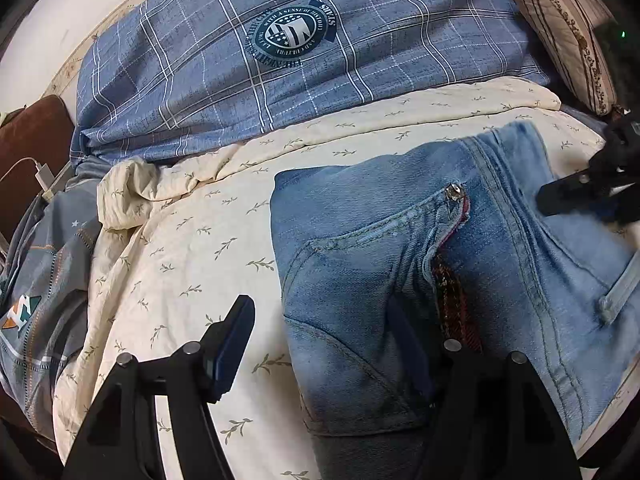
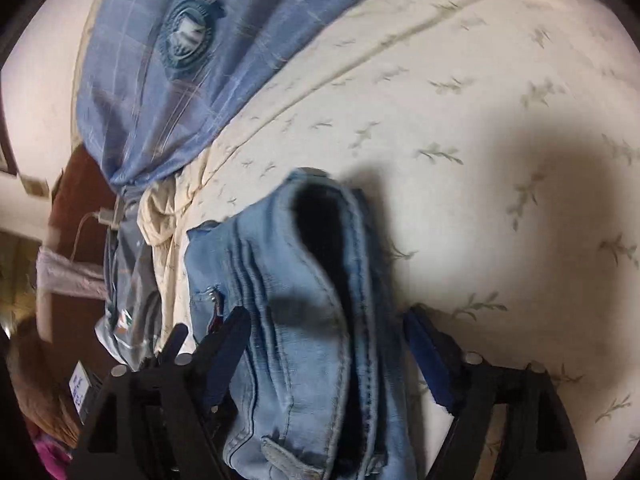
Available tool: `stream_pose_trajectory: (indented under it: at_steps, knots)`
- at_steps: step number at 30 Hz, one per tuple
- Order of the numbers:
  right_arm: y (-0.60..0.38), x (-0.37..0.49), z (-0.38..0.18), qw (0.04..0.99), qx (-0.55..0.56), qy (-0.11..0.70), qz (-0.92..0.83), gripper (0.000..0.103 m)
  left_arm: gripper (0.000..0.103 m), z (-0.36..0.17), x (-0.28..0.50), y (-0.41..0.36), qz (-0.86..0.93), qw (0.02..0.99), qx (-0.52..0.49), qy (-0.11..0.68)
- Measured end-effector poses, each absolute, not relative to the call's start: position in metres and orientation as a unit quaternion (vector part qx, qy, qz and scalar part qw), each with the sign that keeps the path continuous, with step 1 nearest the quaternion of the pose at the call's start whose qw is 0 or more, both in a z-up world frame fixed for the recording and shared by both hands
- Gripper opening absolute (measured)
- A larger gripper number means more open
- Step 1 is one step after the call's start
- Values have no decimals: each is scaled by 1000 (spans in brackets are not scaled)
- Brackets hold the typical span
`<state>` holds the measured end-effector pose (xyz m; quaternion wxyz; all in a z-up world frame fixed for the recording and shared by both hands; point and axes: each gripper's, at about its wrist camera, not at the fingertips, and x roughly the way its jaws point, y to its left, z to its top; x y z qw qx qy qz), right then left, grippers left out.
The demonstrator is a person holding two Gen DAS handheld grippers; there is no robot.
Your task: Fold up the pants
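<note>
Folded jeans (image 1: 460,272) lying on a cream leaf-print sheet (image 1: 192,248), toward four o'clock in the left wrist view, lower edge cut off by the frame. Left gripper (image 1: 324,332) spread wide: one finger (image 1: 232,340) over bare sheet at seven o'clock, the other lost in shadow on the denim. Right gripper (image 2: 324,344) straddling the jeans (image 2: 304,320) at six o'clock in its own blurred view; whether the pads press the cloth, impossible to tell. Blue plaid pillow (image 1: 304,52) at twelve o'clock. Striped cushion (image 1: 568,36) at two o'clock, half out of frame. Charger cable (image 1: 40,176) at nine o'clock, barely showing.
</note>
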<state>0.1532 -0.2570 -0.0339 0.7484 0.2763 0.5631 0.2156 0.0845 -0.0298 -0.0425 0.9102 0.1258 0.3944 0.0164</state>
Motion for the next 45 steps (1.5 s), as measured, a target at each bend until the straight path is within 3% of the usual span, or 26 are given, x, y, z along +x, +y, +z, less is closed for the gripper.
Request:
stream_pose_trajectory:
  at_steps: [1,4,6,7,8,9,12,16,18,19,20,21,22,23,26,35,40,45]
  knots:
    - [-247,150,-21,768,240,554,214,31,70,-42,85,-29,15,910,123,396]
    - [-255,153,-34,771,219,571,177,30,72,-42,85,-28,13,912,116,394]
    - [-278,151,-49,755,284,563,177,37,71,-35,82,-23,1,918,102,384]
    - [-283,145,-46,751,306,555,186,56,71,-28,78,-16,-13,923,87,374]
    - [-284,137,-41,743,318,553,204,85,71,-20,73,-7,-29,931,60,360]
    - [-285,130,-36,745,317,545,218,89,72,-7,65,10,-47,940,8,337]
    - [-295,113,-23,768,304,513,234,89,91,5,53,53,-53,938,-110,323]
    - [-291,110,-47,739,332,529,254,89,91,-37,71,73,-106,862,-232,438]
    - [-273,112,-55,736,314,539,263,87,89,-64,80,64,-125,820,-256,497]
    - [-268,110,-53,742,309,534,263,85,86,-61,76,60,-119,835,-249,477]
    - [-257,109,-49,745,297,533,268,69,74,-56,75,54,-133,840,-235,471]
    - [-249,107,-46,752,273,541,259,65,47,-52,76,46,-159,835,-228,474]
    - [-244,104,-43,759,252,544,256,51,35,-48,75,41,-154,838,-221,475]
    - [-242,102,-41,760,242,545,257,43,23,-44,76,36,-144,844,-202,475]
    - [-243,96,-24,773,234,530,258,34,20,-32,71,30,-134,857,-182,464]
    - [-220,100,73,820,206,437,306,33,20,63,79,48,-114,920,-128,354]
    - [-209,124,94,827,205,417,316,33,20,60,101,62,-97,923,-135,348]
    - [-192,138,69,826,201,425,311,33,20,32,115,70,-90,918,-140,361]
